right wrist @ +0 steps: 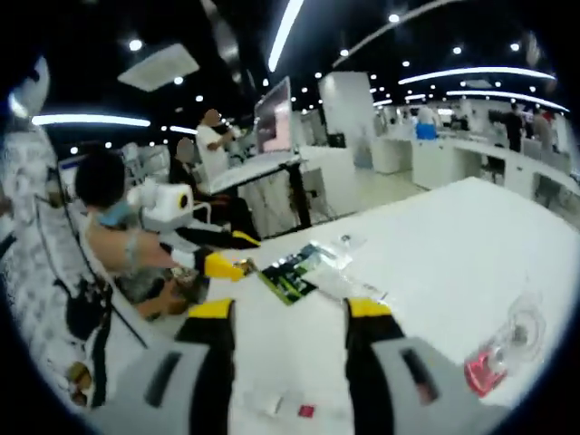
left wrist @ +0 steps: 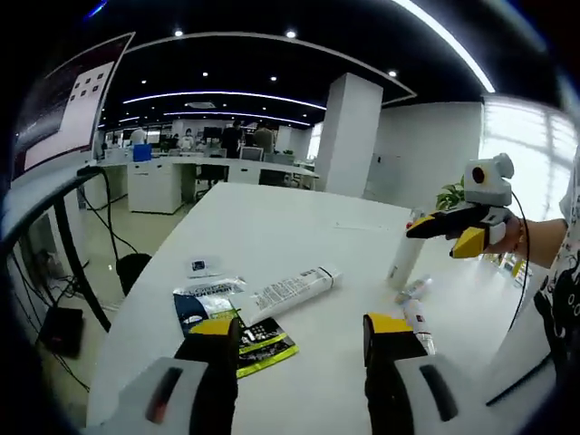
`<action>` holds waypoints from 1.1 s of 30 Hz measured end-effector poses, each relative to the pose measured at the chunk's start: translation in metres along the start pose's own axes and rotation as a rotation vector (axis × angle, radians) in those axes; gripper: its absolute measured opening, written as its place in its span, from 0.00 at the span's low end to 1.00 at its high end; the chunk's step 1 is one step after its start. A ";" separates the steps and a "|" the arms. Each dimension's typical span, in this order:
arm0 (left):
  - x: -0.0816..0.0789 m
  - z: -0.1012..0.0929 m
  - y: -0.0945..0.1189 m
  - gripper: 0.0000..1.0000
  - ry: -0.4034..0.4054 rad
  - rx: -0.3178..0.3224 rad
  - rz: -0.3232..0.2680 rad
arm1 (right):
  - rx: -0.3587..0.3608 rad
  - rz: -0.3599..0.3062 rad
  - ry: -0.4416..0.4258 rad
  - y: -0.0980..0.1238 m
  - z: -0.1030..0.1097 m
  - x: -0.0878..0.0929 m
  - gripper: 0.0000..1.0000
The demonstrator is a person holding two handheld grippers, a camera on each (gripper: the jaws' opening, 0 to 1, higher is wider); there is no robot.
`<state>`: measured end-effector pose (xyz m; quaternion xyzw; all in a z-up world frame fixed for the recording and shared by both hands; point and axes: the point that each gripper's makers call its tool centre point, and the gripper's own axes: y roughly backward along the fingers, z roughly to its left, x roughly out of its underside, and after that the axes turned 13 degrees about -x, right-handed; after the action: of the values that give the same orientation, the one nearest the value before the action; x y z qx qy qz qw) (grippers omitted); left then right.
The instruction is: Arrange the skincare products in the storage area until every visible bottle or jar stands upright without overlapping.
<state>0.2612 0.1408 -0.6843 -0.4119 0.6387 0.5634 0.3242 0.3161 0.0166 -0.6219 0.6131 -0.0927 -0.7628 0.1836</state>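
Observation:
My left gripper point(left wrist: 302, 331) is open over the near edge of the white table point(left wrist: 299, 227), nothing between its jaws. Just ahead lie a white tube point(left wrist: 294, 290), blue-and-white sachets point(left wrist: 204, 304) and a green-black packet point(left wrist: 263, 344). At the right, a white bottle point(left wrist: 405, 258) stands upright, with two small tubes point(left wrist: 415, 304) lying beside it. My right gripper point(left wrist: 453, 234) hovers just above that bottle. In the right gripper view, my right gripper point(right wrist: 288, 313) is open and empty, and a clear bottle with a pink end point(right wrist: 503, 353) lies on its side at the right.
A small sachet point(left wrist: 201, 266) lies further back on the table. The green-black packet point(right wrist: 285, 276) and clear sachets point(right wrist: 331, 258) lie between the two grippers; the left gripper point(right wrist: 222, 265) is at the table edge. Desks, a monitor point(right wrist: 275, 118) and people are behind.

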 end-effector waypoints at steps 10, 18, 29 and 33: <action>0.030 0.016 0.016 0.54 0.030 -0.029 0.054 | 0.059 0.393 0.165 -0.044 -0.047 -0.004 0.42; 0.047 0.015 0.030 0.54 0.044 -0.020 0.074 | 0.093 0.775 0.329 -0.065 -0.094 0.026 0.41; 0.065 0.021 0.049 0.54 0.050 -0.039 0.099 | 0.061 1.070 0.334 -0.084 -0.129 0.080 0.43; 0.066 0.023 0.051 0.54 0.057 -0.047 0.100 | 0.009 1.112 0.318 -0.091 -0.132 0.092 0.42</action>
<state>0.1846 0.1540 -0.7225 -0.4029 0.6541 0.5817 0.2674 0.4119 0.0745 -0.7682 0.5803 -0.3753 -0.4497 0.5658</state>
